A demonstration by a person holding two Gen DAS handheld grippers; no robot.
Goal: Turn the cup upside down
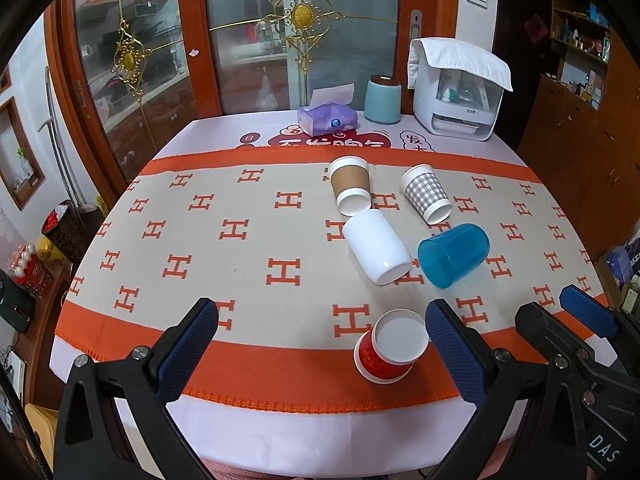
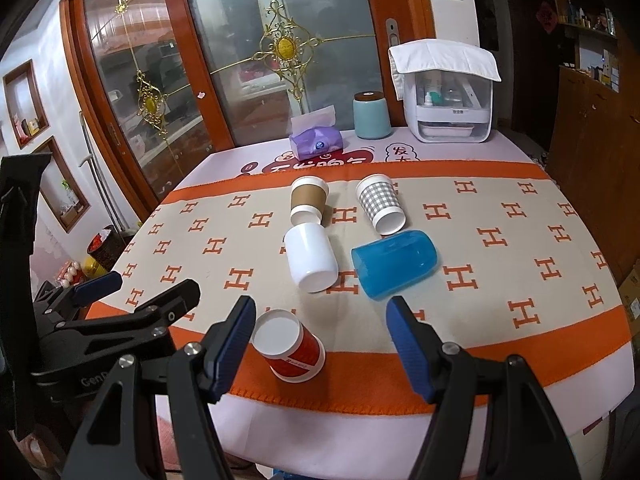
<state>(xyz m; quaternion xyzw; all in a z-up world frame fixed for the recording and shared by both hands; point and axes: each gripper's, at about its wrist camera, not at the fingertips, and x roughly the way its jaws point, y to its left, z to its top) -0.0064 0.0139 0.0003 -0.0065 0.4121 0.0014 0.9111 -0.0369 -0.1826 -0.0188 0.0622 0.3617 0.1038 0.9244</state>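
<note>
Five cups stand upside down on the H-patterned cloth (image 1: 240,240): a brown paper cup (image 1: 350,184) (image 2: 308,200), a grey checked cup (image 1: 426,192) (image 2: 380,204), a white cup (image 1: 376,246) (image 2: 312,256), a blue translucent cup (image 1: 454,254) (image 2: 394,262) and a red paper cup (image 1: 390,344) (image 2: 290,346) near the front edge. My left gripper (image 1: 322,338) is open and empty, above the front edge, with the red cup beside its right finger. My right gripper (image 2: 322,340) is open and empty, with the red cup by its left finger.
A purple tissue pack (image 1: 327,118), a teal canister (image 1: 382,98) and a white appliance under a cloth (image 1: 456,88) stand at the table's far edge. Glass sliding doors are behind. Each gripper shows in the other's view: right (image 1: 568,320), left (image 2: 136,300).
</note>
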